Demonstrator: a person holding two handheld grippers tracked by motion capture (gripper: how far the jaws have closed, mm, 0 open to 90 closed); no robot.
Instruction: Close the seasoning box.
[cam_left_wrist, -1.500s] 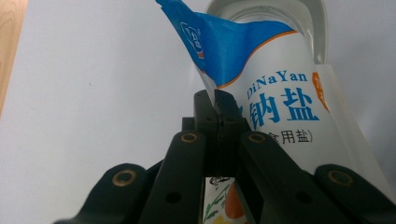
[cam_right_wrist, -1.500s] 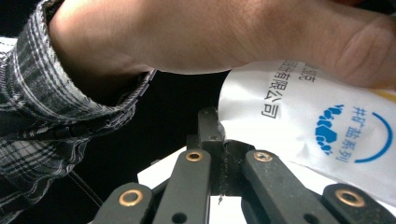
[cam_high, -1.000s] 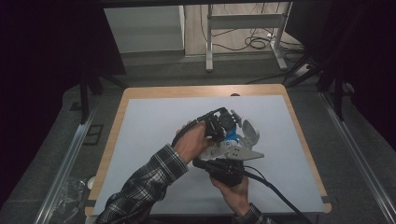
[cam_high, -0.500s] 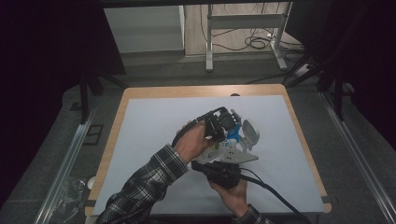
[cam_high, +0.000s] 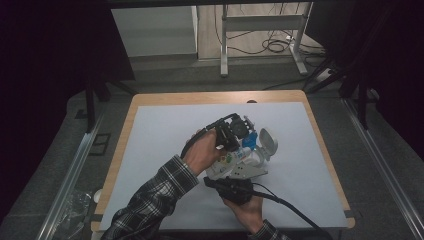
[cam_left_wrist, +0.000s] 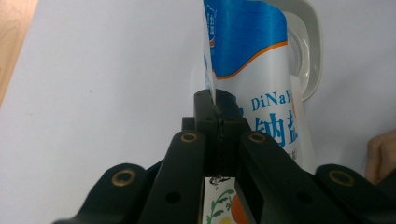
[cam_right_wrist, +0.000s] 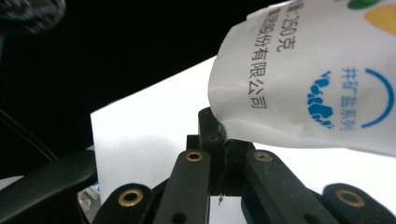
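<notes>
A white and blue printed pouch (cam_high: 247, 148) hangs tilted over the middle of the white table (cam_high: 160, 140), held between both grippers. My left gripper (cam_high: 239, 146) is shut on one side edge of the pouch (cam_left_wrist: 252, 60), with the blue top end pointing away toward an open white container (cam_left_wrist: 312, 46). My right gripper (cam_high: 234, 163) comes in from the near side and is shut on a corner of the pouch (cam_right_wrist: 317, 79) at its other end. The container (cam_high: 266, 142) stands just right of the pouch with its lid flipped up.
Wooden edges border the table at the left (cam_high: 125, 145) and far side. Cables trail from both grippers toward the near edge (cam_high: 290, 207). Metal rails (cam_high: 75, 165) and a dark floor surround the table, and a desk frame (cam_high: 260, 30) stands beyond.
The right hand and its gripper have sunk a little and shifted toward the near edge, pulling the pouch's lower end along. The left hand has stayed put.
</notes>
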